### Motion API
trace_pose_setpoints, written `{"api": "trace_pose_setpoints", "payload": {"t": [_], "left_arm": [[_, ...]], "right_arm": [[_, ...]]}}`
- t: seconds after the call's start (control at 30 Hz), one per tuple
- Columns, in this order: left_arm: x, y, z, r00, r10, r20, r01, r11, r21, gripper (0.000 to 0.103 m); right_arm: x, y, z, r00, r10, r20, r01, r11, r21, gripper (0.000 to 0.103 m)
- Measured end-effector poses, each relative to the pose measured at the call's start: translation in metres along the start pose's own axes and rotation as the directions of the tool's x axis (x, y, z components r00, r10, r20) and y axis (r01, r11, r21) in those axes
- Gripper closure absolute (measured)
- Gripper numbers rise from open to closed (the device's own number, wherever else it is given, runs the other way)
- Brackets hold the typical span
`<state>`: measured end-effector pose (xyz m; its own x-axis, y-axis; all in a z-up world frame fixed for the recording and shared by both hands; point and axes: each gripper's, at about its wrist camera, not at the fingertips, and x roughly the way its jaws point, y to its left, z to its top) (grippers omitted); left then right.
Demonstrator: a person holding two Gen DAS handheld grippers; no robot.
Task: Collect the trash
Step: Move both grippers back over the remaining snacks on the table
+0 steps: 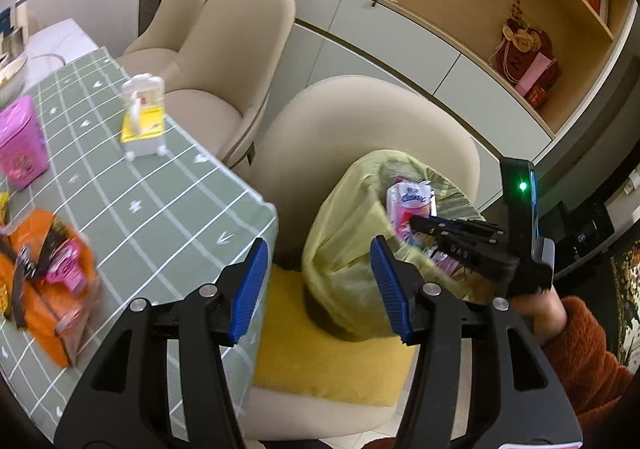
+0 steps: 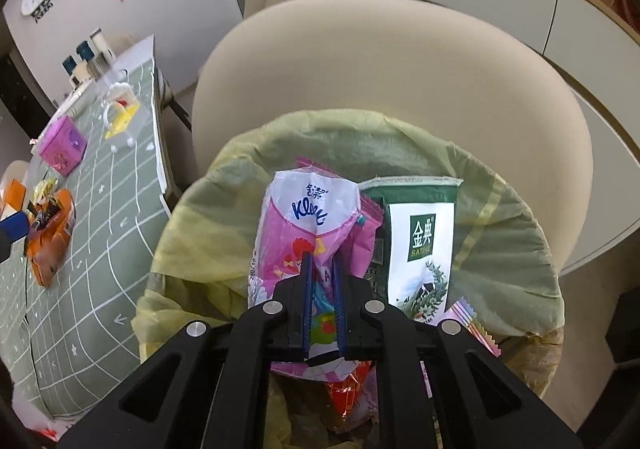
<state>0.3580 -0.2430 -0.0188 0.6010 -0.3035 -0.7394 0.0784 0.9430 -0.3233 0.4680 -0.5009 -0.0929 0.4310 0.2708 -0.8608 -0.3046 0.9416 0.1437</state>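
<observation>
The right gripper [image 2: 321,289] is clamped on a crumpled pink-and-white plastic tissue wrapper [image 2: 304,225] over the yellow-green lined trash bin [image 2: 516,249] directly beneath it. The left gripper [image 1: 318,289] stands apart, empty, beside the bin.

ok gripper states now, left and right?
Left gripper: open, empty.
Right gripper: shut on the pink Kleenex tissue wrapper, over the trash bag.

Even, soft indoor light, no harsh shadows or glare; strong fisheye bending and dark corners. The orange box [image 1: 52,289] at near left smears with motion blur.
</observation>
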Motion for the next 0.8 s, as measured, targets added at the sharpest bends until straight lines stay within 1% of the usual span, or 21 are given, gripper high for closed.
{"api": "trace_pose_setpoints", "payload": {"t": [0.1,0.17,0.2,0.23,0.27,0.3,0.43,0.5,0.53,0.6,0.67,0.73,0.8], "left_arm": [[-0.007,0.015,-0.006,1.000,-0.001,0.002,0.001,1.000,-0.025,0.052],[-0.013,0.025,-0.009,1.000,-0.012,0.006,0.012,0.999,-0.046,0.052],[-0.017,0.029,-0.011,1.000,-0.014,0.010,0.015,0.999,-0.050,0.052],[-0.023,0.034,-0.013,1.000,-0.016,0.015,0.017,0.998,-0.052,0.052],[-0.028,0.037,-0.015,1.000,-0.019,0.018,0.020,0.998,-0.053,0.052],[-0.032,0.041,-0.016,1.000,-0.023,0.020,0.024,0.998,-0.052,0.052],[-0.059,0.058,-0.025,0.999,-0.029,0.041,0.031,0.999,-0.040,0.051],[-0.073,0.069,-0.029,0.998,-0.024,0.056,0.027,0.999,-0.040,0.051],[-0.081,0.077,-0.031,0.998,-0.018,0.065,0.021,0.999,-0.040,0.051],[-0.095,0.090,-0.036,0.997,-0.005,0.082,0.008,0.999,-0.040,0.051],[-0.111,0.108,-0.041,0.995,0.015,0.102,-0.011,0.999,-0.041,0.051],[-0.125,0.128,-0.046,0.992,0.043,0.119,-0.038,0.998,-0.048,0.049],[-0.139,0.155,-0.051,0.988,0.082,0.131,-0.074,0.995,-0.065,0.048]], "right_arm": [[-0.006,-0.002,-0.003,1.000,0.009,0.019,-0.010,0.999,0.044,0.091],[-0.019,-0.001,-0.008,0.998,-0.014,0.053,0.010,0.998,0.066,0.080],[-0.027,0.000,-0.011,0.997,-0.020,0.077,0.014,0.997,0.078,0.069],[-0.035,0.000,-0.014,0.995,-0.019,0.094,0.011,0.996,0.089,0.063],[-0.042,0.001,-0.017,0.994,-0.022,0.109,0.010,0.995,0.103,0.058],[-0.049,0.002,-0.020,0.992,-0.036,0.120,0.021,0.993,0.120,0.055],[-0.074,0.009,-0.032,0.981,-0.099,0.168,0.073,0.985,0.155,0.053],[-0.087,0.013,-0.037,0.975,-0.103,0.199,0.070,0.984,0.165,0.053],[-0.096,0.021,-0.041,0.969,-0.107,0.222,0.072,0.984,0.163,0.053],[-0.105,0.034,-0.044,0.966,-0.111,0.233,0.075,0.985,0.158,0.053],[-0.117,0.054,-0.049,0.961,-0.113,0.251,0.075,0.985,0.157,0.053],[-0.126,0.073,-0.054,0.955,-0.118,0.271,0.078,0.985,0.153,0.053],[-0.135,0.093,-0.060,0.950,-0.105,0.294,0.061,0.986,0.156,0.053]]}}
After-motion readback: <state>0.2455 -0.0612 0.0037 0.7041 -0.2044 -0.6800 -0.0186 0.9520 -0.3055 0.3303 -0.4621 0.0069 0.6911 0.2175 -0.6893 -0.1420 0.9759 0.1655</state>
